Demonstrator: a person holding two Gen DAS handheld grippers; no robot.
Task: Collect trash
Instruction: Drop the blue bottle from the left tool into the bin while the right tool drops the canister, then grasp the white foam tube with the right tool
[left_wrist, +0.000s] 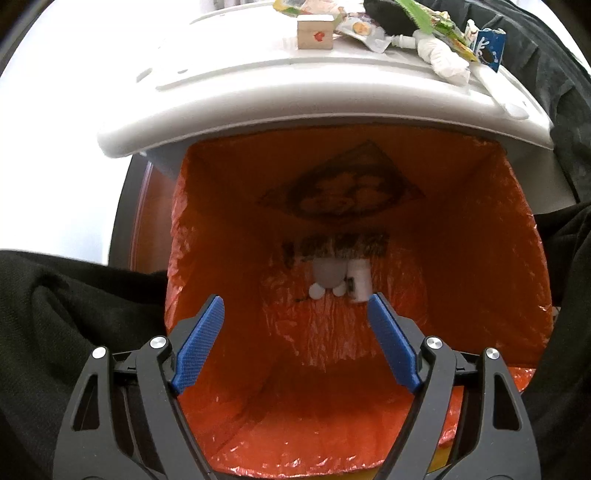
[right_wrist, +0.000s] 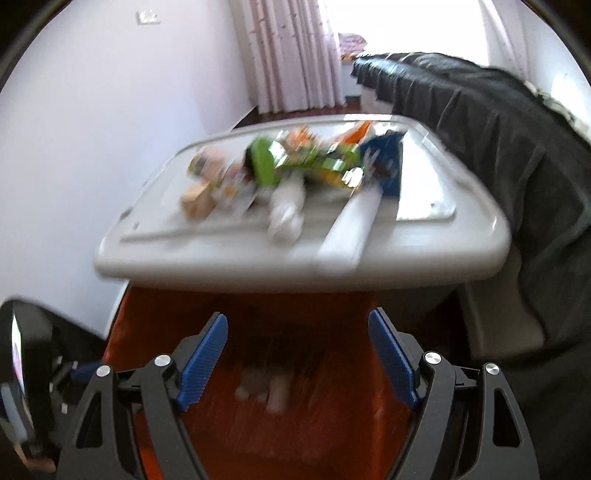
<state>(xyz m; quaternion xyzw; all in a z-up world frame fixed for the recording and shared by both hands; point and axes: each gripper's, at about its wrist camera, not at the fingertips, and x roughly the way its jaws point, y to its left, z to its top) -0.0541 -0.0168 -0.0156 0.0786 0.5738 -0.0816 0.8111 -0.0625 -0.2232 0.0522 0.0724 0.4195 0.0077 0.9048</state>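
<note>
Both tools, left (left_wrist: 295, 314) and right (right_wrist: 297, 328), wide apart, empty, over crinkly orange plastic bag (left_wrist: 498, 258); black print unreadable. Wrappers (left_wrist: 436, 18) at worktop (left_wrist: 258, 99) far edge.

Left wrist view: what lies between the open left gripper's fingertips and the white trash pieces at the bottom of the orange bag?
Nothing but bare orange bag liner lies between the left gripper and the white trash pieces.

Glossy crinkled orange plastic bag (left_wrist: 480, 229); smooth white plastic table (left_wrist: 295, 99); wooden block (left_wrist: 316, 32); matt black cloth (left_wrist: 66, 295).
</note>
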